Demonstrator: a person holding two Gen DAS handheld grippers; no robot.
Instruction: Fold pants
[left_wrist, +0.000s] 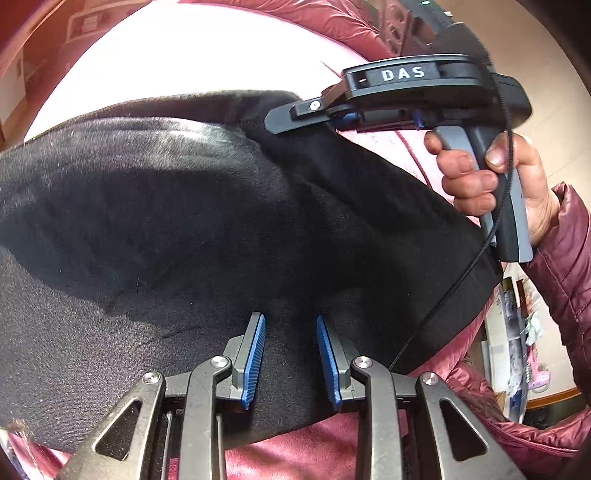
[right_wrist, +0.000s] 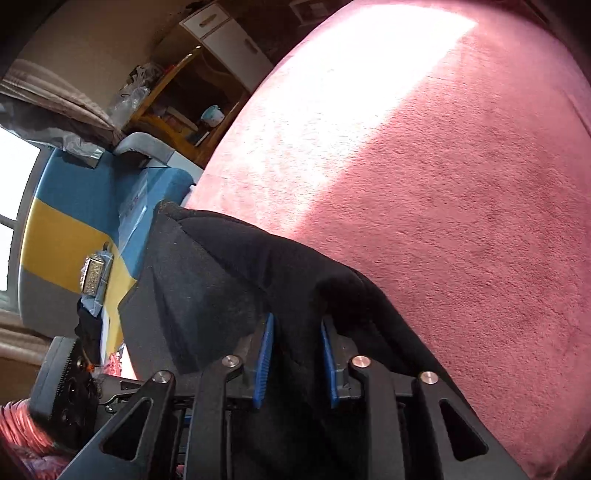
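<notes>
So mid-fold: both claws, left and right, clamped on pants over bed. Next, lay flat.

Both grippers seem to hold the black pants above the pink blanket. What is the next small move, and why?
Probably carry the right gripper with its pinched edge across toward the left gripper, laying that layer over. The pants are bunched and lifted, not flat on the blanket, and fabric sits between both pairs of pads, so the fold looks only half made.
</notes>
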